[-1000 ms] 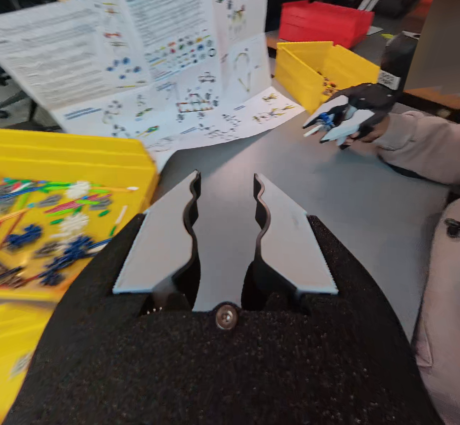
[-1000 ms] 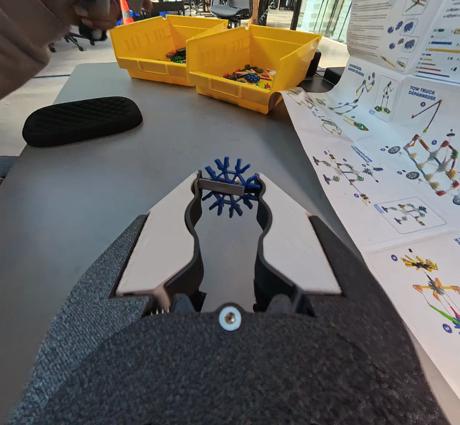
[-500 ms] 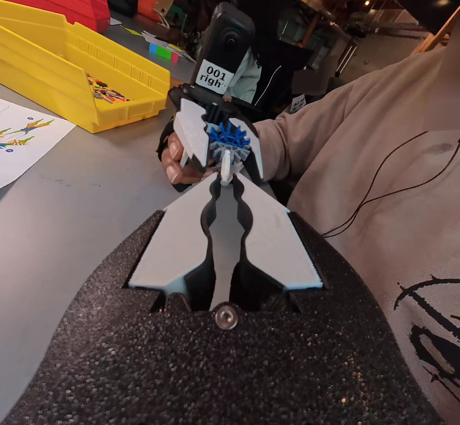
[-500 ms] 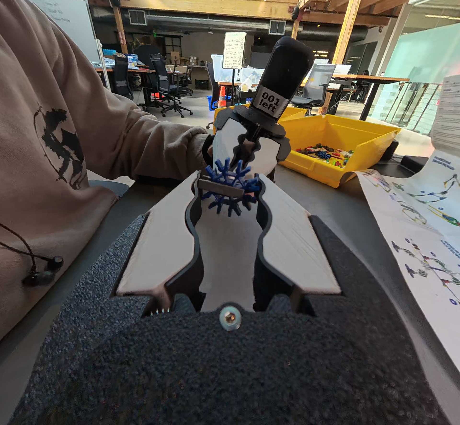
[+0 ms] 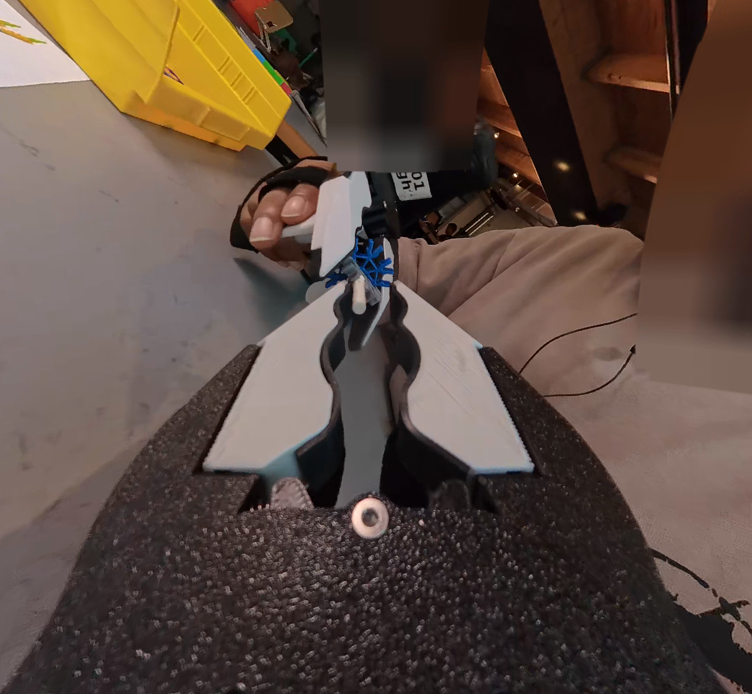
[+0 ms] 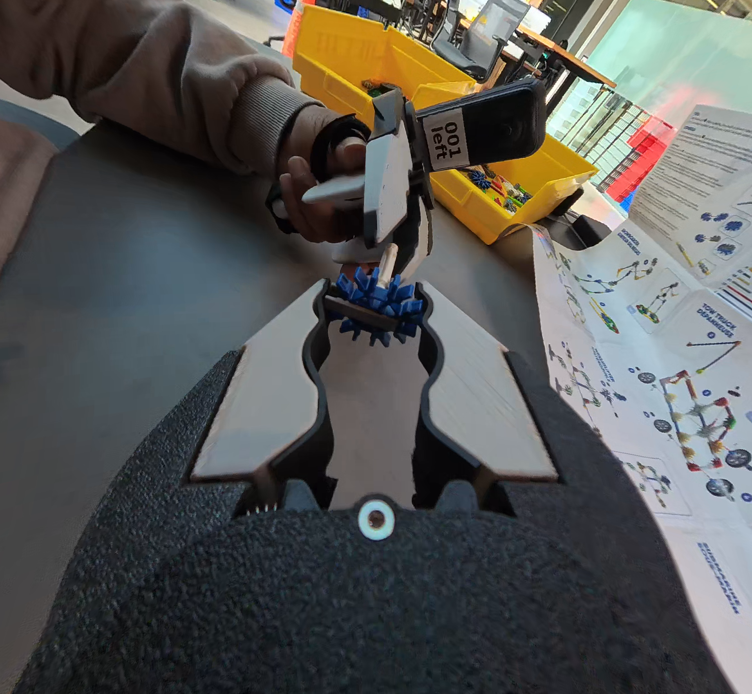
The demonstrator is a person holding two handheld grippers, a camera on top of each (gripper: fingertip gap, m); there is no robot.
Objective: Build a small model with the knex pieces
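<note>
White rod met with blue connector above grey table.
Left gripper (image 5: 368,295) is clamped on white rod (image 6: 385,264); right gripper (image 6: 373,302) is closed around blue snowflake connector (image 6: 376,300).

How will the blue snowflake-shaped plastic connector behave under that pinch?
The blue snowflake-shaped plastic connector probably stays stiff: its spokes look unbent in the right gripper. It seems light, with thin, open spokes. The short white rod pressing into it could twist it, since only the edges are pinched.
</note>
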